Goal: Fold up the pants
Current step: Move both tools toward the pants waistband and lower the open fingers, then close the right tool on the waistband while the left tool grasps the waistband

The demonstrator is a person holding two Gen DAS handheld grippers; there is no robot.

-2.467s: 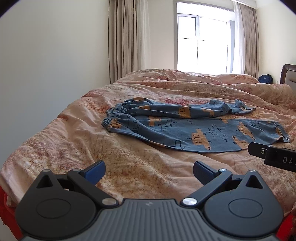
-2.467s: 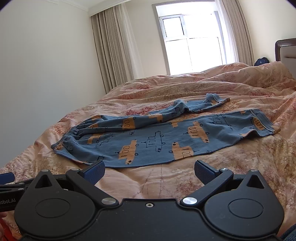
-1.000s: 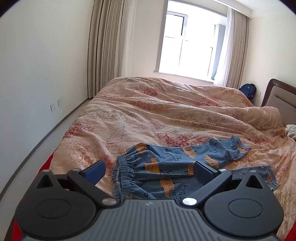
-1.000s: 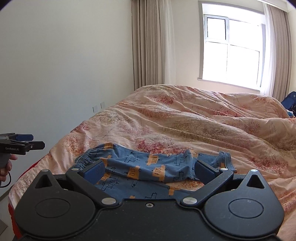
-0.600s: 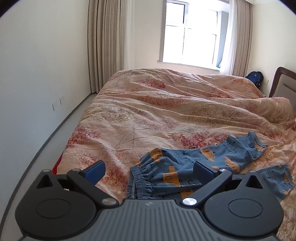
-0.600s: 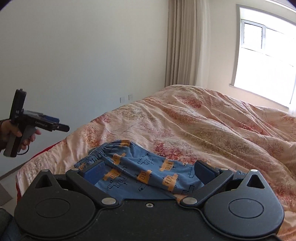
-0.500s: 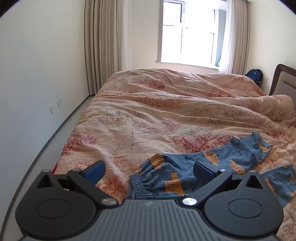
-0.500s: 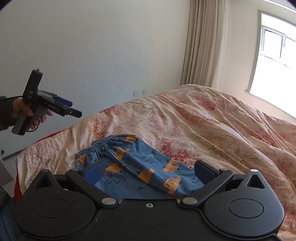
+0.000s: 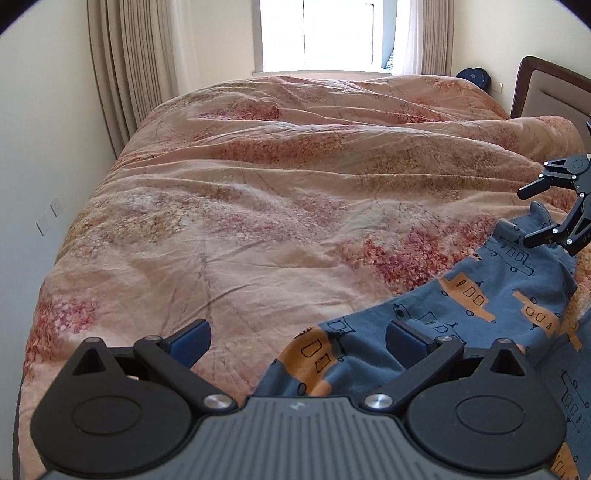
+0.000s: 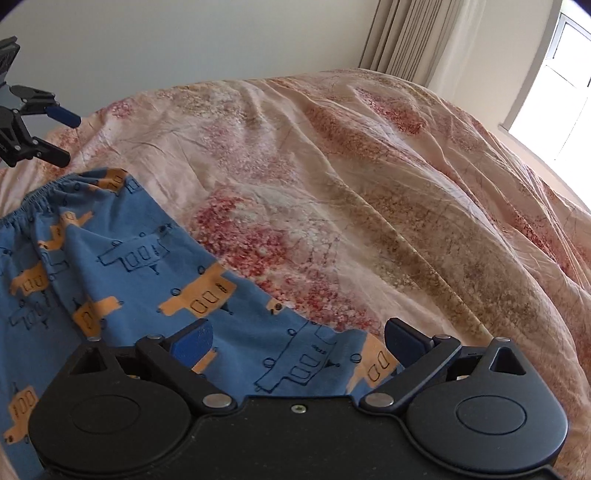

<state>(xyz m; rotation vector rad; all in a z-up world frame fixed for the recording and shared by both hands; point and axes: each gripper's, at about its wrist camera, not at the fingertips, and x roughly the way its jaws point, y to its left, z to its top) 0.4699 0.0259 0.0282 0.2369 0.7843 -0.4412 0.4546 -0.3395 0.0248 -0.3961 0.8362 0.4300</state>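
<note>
Both grippers have swung in low over the bed since a moment ago, when the whole garment lay spread ahead of them; now the blue cloth fills the near edge of each wrist view.

Nearest the right gripper (image 10: 297, 345), the pants (image 10: 122, 273) lie flat on the quilt (image 10: 332, 166), one leg running under the jaws toward the cuff. Those jaws are wide and just beginning to close, with cloth below and between them — no pad presses on it yet. Nearest the left gripper (image 9: 297, 339), the jaws stand wide apart and hold nothing; the right-hand pad sits over blue fabric, the other over bare quilt.

Further out in the right view, the gathered elastic waistband (image 10: 37, 195) curls at the garment's far-left end, with the left gripper hovering just beyond it. In the left view the right gripper (image 9: 528, 218) hangs over the far leg end near the cuff (image 9: 535, 214).

Thin printed knit — light, limp and quick to wrinkle, by the look of it. It should drape and slide easily on the quilt, so a pinch at the waistband on one side and at the cuff end on the other seems the surest hold, each taking both layers at the hem, where the fabric is thickest.

Beyond lie the rumpled quilt, curtains (image 9: 129, 74) and a bright window (image 9: 321, 33).
</note>
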